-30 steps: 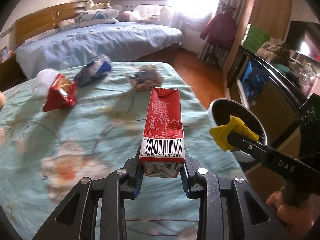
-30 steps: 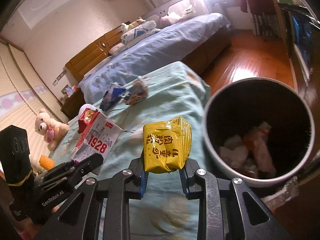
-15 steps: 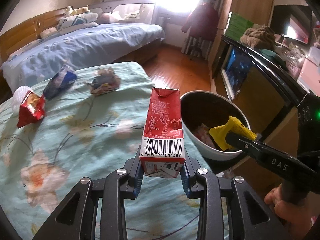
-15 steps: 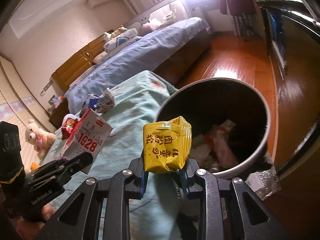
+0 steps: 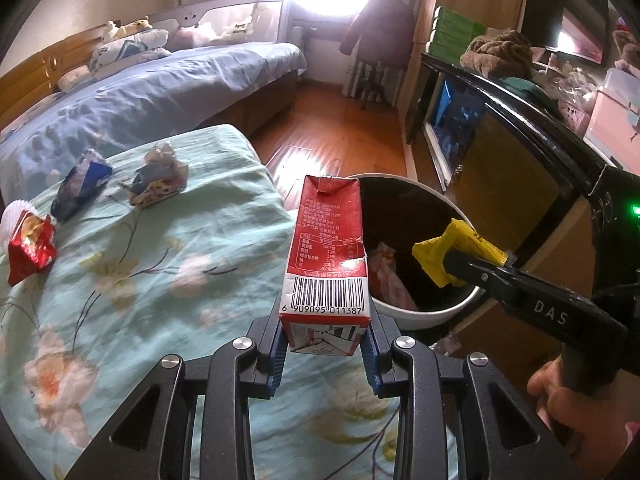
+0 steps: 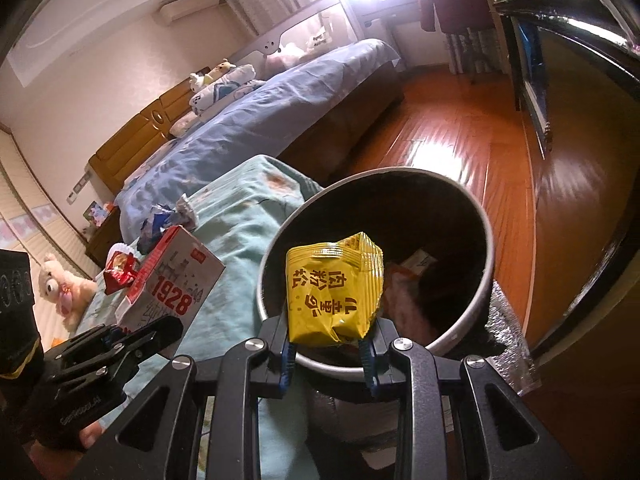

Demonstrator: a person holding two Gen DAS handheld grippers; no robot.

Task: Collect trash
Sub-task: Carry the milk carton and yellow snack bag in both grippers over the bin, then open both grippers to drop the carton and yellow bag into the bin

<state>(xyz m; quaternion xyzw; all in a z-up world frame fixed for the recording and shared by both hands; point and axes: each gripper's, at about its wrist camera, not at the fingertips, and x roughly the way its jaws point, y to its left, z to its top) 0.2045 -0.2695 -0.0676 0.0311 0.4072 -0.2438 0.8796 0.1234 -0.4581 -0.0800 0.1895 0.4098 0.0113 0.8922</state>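
Beside the bed [image 5: 160, 264], left tongs [image 5: 325, 350] clamp the carton [image 5: 328, 264], right tongs [image 6: 328, 350] the yellow packet [image 6: 334, 292], seemingly over the bin [image 6: 486, 256].

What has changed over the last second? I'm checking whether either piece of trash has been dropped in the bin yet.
Both hands carried their loads from over the bed toward the trash bin: the yellow snack packet in the right gripper now hangs over its opening, and the red milk carton in the left gripper is at its rim. Nothing was released; both grips are unchanged. The wrappers on the bed stay put.
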